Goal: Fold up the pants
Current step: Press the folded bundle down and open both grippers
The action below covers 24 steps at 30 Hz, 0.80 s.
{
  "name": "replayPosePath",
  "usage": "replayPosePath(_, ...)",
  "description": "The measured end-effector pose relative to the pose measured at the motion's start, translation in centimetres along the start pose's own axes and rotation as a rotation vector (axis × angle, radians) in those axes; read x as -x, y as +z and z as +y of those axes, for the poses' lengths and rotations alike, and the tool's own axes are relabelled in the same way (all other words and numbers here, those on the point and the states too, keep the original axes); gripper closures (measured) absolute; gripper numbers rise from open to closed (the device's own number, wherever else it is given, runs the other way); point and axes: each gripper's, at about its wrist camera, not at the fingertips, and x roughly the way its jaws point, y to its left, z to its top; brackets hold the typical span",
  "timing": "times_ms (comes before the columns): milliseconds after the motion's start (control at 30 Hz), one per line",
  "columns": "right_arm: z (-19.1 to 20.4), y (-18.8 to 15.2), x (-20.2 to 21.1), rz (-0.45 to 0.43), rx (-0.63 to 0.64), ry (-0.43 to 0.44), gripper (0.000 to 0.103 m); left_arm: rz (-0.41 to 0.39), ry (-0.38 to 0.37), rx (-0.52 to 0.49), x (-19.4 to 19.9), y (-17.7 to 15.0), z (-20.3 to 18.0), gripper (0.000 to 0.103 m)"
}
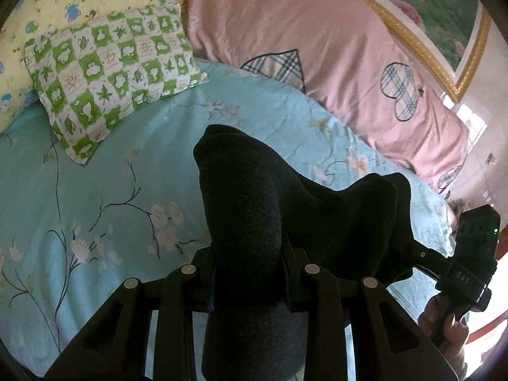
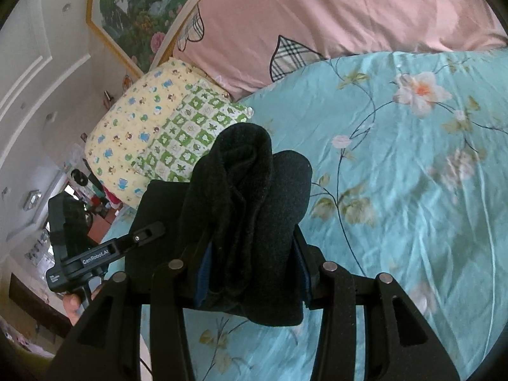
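Your left gripper has its jaws closed partway on a thick bundle of the dark pants, and the fabric bulges up between them and drapes off to the right toward your other hand. Your right gripper is clamped the same way, jaws partly open around a rolled fold of the pants. The cloth hangs above the teal floral bed sheet, stretched between your two grippers. On the left gripper's side arm, seen from the right wrist, you can read "GenRobot.AI"; a smaller label beside it is too small to read. A green checked pillow lies at the head of the bed, beside the pink quilt.
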Motion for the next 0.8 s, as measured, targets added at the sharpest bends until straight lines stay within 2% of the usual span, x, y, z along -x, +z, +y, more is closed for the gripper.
replayPosePath(300,-1.9,1.0,-3.3,0.038,-0.008,-0.017,0.057,0.03,0.028,-0.01,-3.2,0.5,0.8,0.074)
replayPosePath(400,-2.5,0.9,-4.1,0.055,-0.019,-0.033,0.055,0.035,0.031,-0.011,-3.8,0.3,1.1,0.073)
replayPosePath(467,-3.1,0.7,-4.5,0.063,-0.033,-0.043,0.05,0.037,0.033,-0.02,-4.1,0.1,1.2,0.071)
replayPosePath(533,-3.6,0.6,-4.5,0.06,-0.034,-0.071,0.046,0.042,0.038,-0.025,-4.4,-0.1,1.4,0.063)
replayPosePath(700,-4.4,0.4,-4.4,0.059,-0.027,-0.095,0.044,0.053,0.065,-0.027,-5.0,-0.5,1.6,0.053)
replayPosePath(800,-4.4,0.3,-4.5,0.054,-0.006,-0.115,0.036,0.048,0.087,-0.038,-4.9,-0.7,1.7,0.046)
